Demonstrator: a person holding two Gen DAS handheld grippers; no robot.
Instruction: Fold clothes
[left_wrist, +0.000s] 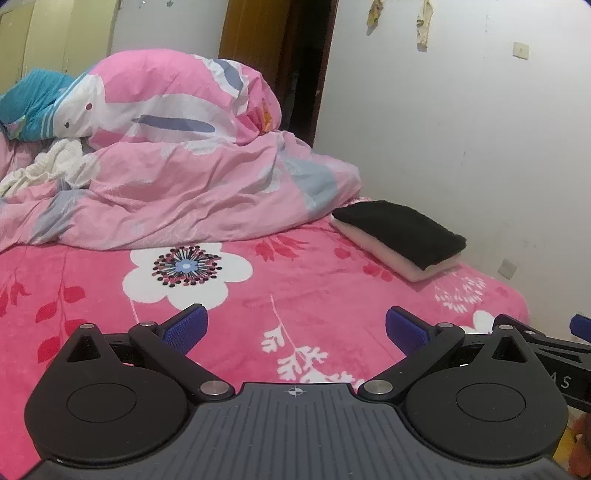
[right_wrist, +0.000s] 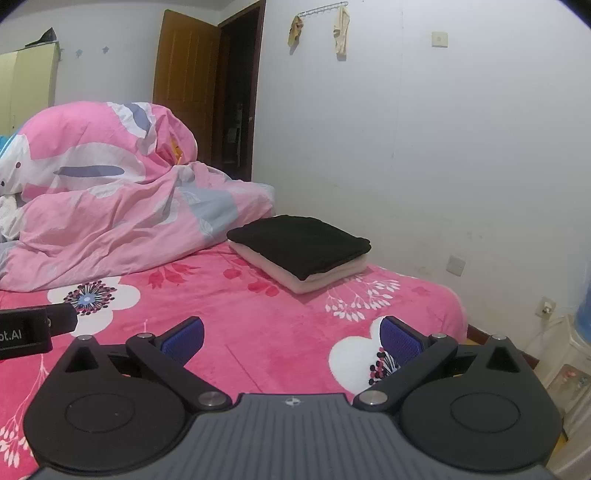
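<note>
Left jaws: the left gripper (left_wrist: 295, 330) is seen spread wide, nothing between the blue pads (left_wrist: 188, 326); only the pink flowered bed cover (left_wrist: 229, 314) lies beneath.
Right jaws: the right gripper (right_wrist: 293, 338) is likewise released and empty, held over the same cover.
Between the two: the grippers are held side by side, each showing at the edge of the other's view.
Folded stack: a black folded garment (right_wrist: 299, 243) is laid on a pale folded one (right_wrist: 317, 278), ahead of both jaws near the wall.
Bearing: from the right jaws the stack lies almost straight ahead; from the left jaws, ahead and off to the right. The right hand is judged the nearer.
Long axis: the stack runs diagonally, from far-left to near-right.
Unfolded cloth: a crumpled white piece (left_wrist: 48, 170) is seen far ahead-left of the left jaws, beside the heaped pink duvet (left_wrist: 166, 177); it is judged a likely next item, nearer the left hand.
</note>
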